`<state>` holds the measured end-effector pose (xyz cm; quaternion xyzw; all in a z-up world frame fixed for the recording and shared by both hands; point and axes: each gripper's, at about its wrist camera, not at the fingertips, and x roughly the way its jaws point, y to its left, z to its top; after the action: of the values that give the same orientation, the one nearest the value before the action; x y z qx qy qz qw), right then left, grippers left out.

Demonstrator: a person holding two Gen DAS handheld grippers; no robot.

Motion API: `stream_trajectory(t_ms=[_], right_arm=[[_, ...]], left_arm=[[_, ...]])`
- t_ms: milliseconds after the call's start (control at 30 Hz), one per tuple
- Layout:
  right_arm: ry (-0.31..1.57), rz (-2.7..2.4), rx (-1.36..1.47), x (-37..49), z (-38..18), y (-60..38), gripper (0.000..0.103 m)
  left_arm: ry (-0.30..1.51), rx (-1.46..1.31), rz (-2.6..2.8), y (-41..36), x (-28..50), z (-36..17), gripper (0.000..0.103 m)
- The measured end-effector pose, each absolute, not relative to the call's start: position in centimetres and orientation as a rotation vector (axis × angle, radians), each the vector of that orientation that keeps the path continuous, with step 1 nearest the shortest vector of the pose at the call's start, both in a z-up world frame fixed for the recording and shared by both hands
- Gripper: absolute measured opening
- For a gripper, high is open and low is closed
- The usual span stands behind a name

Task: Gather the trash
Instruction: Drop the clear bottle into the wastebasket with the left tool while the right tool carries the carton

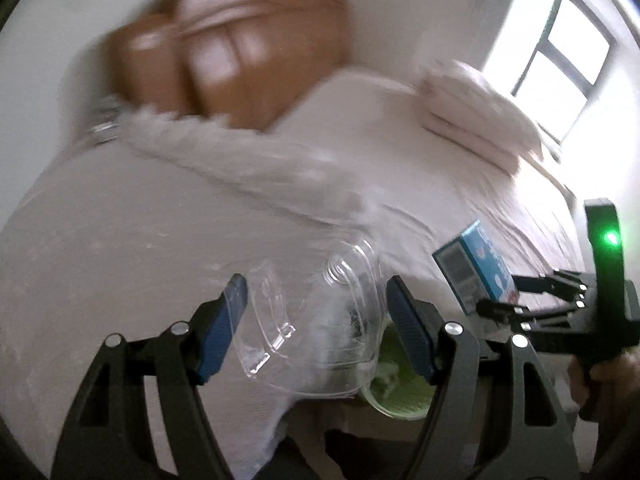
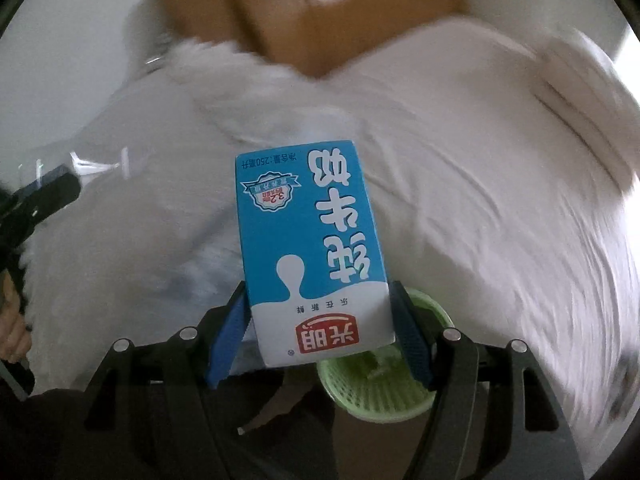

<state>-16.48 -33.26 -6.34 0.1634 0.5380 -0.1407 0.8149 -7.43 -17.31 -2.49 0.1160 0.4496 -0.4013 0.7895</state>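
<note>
above the green slatted plastic basket, both grippers carry trash. the left gripper has its blue pads closed on a clear, crushed plastic clamshell container, which spans the full gap between the jaws; one flap of the container overlaps the near pad. seen from the left wrist, the basket shows below and behind the container, partly covered by it, with pale scraps lying inside.

the right gripper has its blue pads clamped on the lower sides of a blue-and-white rectangular milk carton. the carton projects forward from the jaws, printed face toward the camera, its text upside down. the basket sits directly behind the gripped end of the carton, rim partly hidden by the carton and the far pad.

beyond the basket, a bed with a wrinkled white sheet fills most of both views. a white fluffy throw lies across the bed on the side away from the bright window. a brown padded headboard stands at the far end of the bed, and folded white pillows lie between the headboard and the window.

from the left wrist, the right gripper appears beside the basket, holding the carton, with a green indicator light lit on its body. much of the background is motion-blurred.
</note>
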Motion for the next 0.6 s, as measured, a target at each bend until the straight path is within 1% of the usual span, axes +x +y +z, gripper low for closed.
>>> stream_trajectory(t_ms=[100, 300, 433, 600], right_arm=[[1.156, -0.424, 0.435, -21.2, -7.7, -37.1, 0.069], [1.159, -0.521, 0.511, -25.7, -9.4, -40.9, 0.069], [1.152, -0.547, 0.546, -28.3, -10.1, -42.7, 0.069], [1.154, -0.562, 0.573, -29.2, -10.7, -43.9, 0.069]], left_arm=[[0.985, 0.337, -0.966, -21.6, -9.8, -3.2, 0.069], [1.007, 0.499, -1.088, -27.7, -14.1, -5.2, 0.069], [1.022, 0.577, -1.153, -29.7, -16.3, -6.4, 0.069], [1.042, 0.707, -1.211, -32.1, -19.1, -8.1, 0.071]])
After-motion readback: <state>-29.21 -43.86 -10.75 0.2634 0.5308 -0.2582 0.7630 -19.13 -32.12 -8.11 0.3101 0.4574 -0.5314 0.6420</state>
